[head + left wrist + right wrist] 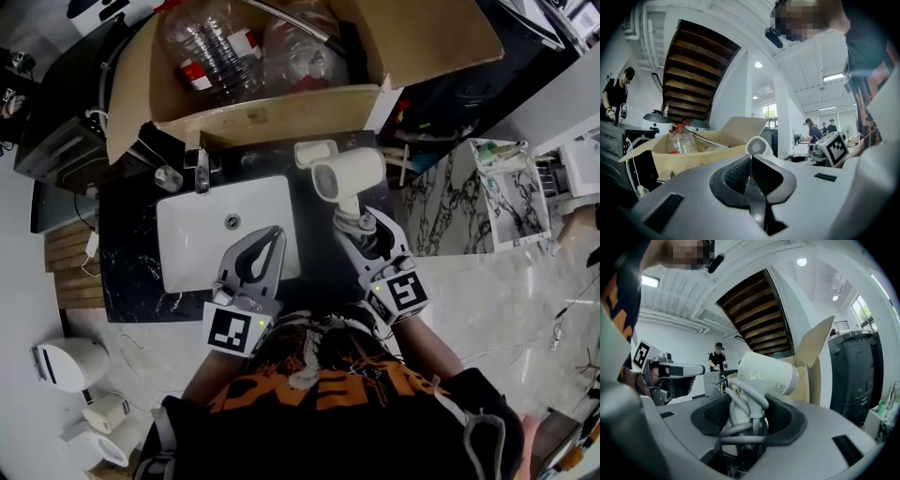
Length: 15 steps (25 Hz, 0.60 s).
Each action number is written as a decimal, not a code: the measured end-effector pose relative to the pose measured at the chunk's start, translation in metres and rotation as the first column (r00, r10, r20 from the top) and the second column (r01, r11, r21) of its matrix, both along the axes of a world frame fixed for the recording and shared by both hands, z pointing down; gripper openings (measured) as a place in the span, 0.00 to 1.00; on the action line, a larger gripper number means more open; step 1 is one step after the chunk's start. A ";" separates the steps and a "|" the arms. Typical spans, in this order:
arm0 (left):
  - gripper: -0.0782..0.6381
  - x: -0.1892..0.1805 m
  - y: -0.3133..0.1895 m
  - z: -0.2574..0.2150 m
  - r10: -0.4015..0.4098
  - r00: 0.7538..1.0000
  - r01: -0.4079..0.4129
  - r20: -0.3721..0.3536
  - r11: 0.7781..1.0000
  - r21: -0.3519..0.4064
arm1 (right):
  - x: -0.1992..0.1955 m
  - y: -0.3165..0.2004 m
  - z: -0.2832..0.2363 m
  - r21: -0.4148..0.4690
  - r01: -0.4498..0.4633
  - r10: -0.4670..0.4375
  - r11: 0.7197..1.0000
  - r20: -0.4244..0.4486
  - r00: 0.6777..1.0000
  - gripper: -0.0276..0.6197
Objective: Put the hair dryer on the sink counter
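Right hand-held gripper point(747, 401) pinches white, cord-wrapped hair dryer point(766, 373); left hand-held gripper point(750, 159) closed.
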State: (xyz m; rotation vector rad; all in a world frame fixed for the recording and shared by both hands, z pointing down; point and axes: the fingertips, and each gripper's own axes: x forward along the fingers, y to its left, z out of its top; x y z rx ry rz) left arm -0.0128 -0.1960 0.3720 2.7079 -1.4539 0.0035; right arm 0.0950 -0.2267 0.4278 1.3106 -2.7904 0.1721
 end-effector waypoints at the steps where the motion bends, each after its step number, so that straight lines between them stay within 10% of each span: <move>1: 0.15 0.001 0.000 -0.001 0.001 1.000 -0.001 0.000 1.000 0.002 | 0.002 0.000 0.004 -0.012 -0.002 0.002 1.000 -0.011 1.000 0.41; 15: 0.15 0.000 0.001 -0.003 -0.022 1.000 0.022 0.011 1.000 0.002 | 0.013 -0.018 0.086 -0.141 -0.039 0.022 0.989 -0.117 0.993 0.41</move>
